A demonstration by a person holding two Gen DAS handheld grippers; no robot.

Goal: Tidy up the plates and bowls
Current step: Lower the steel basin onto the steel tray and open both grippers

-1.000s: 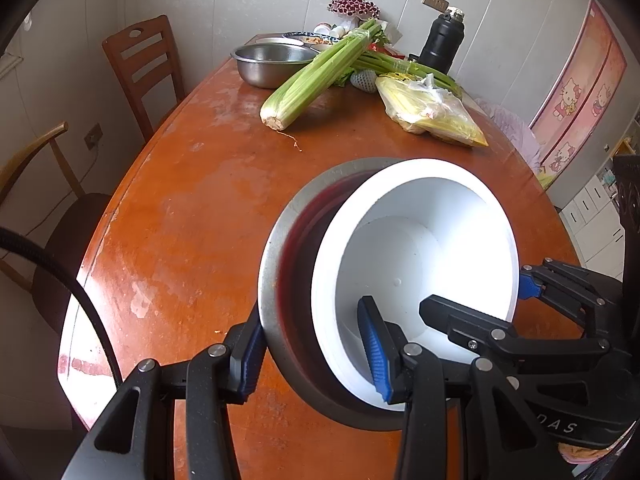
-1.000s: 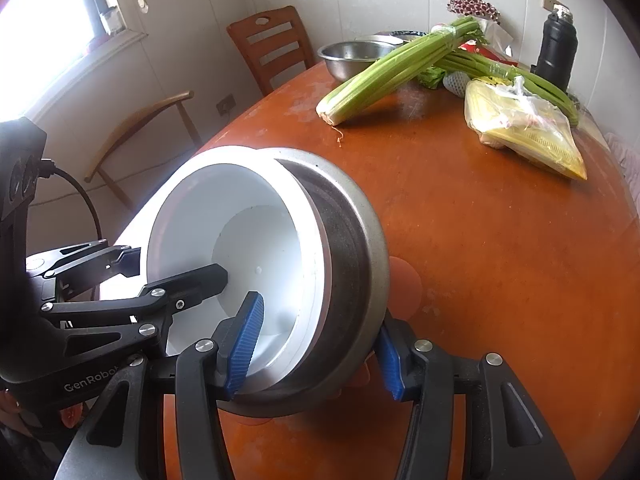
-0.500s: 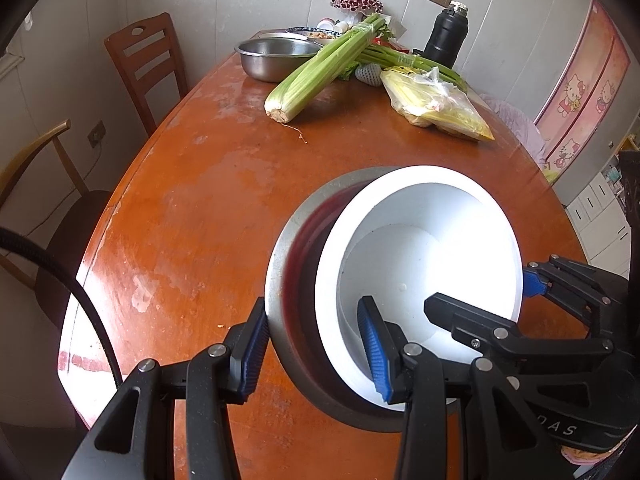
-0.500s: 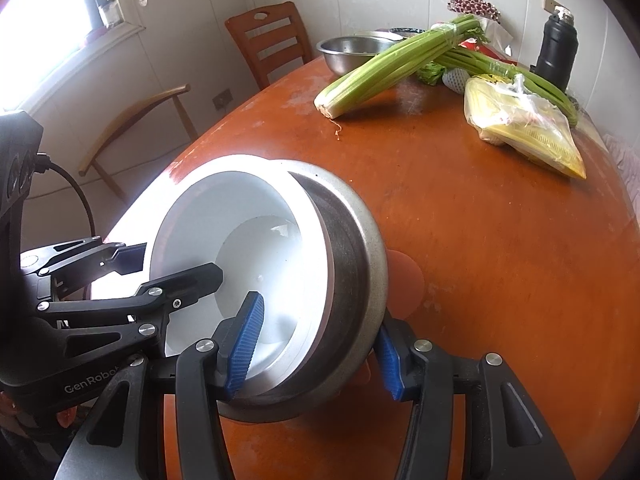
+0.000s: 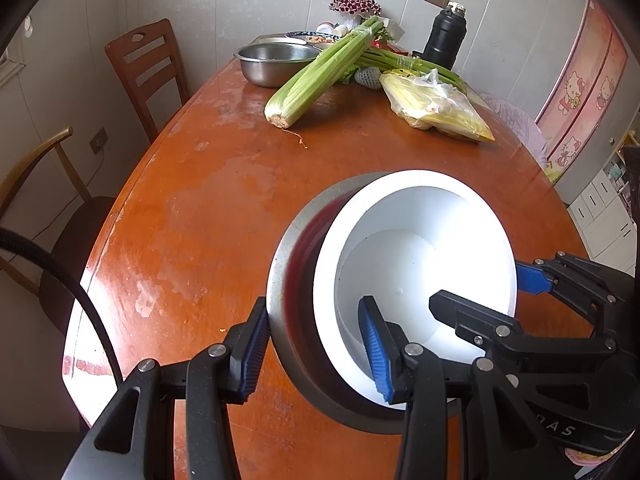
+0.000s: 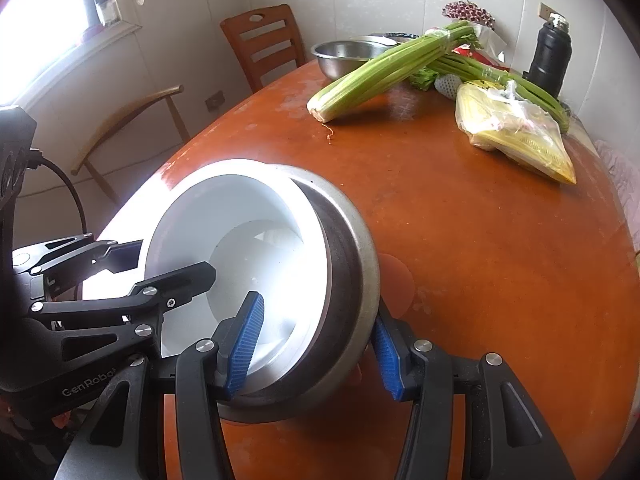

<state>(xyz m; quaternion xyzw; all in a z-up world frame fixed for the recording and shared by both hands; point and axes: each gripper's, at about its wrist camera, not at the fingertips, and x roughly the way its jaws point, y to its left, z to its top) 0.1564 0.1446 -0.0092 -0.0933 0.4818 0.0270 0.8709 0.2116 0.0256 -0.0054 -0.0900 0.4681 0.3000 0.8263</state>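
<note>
A white bowl (image 5: 420, 256) sits nested inside a steel bowl (image 5: 280, 280), and the pair is held tilted above the orange table. My left gripper (image 5: 312, 352) is shut on the near rim of the nested bowls, one finger inside the white bowl and one outside the steel one. My right gripper (image 6: 316, 344) is shut on the opposite rim in the same way; the white bowl (image 6: 240, 248) and steel bowl (image 6: 352, 280) show there too. A second steel bowl (image 5: 276, 60) stands at the table's far end.
Celery (image 5: 320, 76), a yellow plastic bag (image 5: 436, 108), a black flask (image 5: 446, 36) and small dishes crowd the far end of the table (image 5: 200, 200). Two wooden chairs (image 5: 148, 68) stand along its left side. A black cable (image 5: 60, 280) hangs at the left.
Both grippers have carried the nested bowls back toward the near end of the table and slightly lower. The grip on the rims has not changed.
</note>
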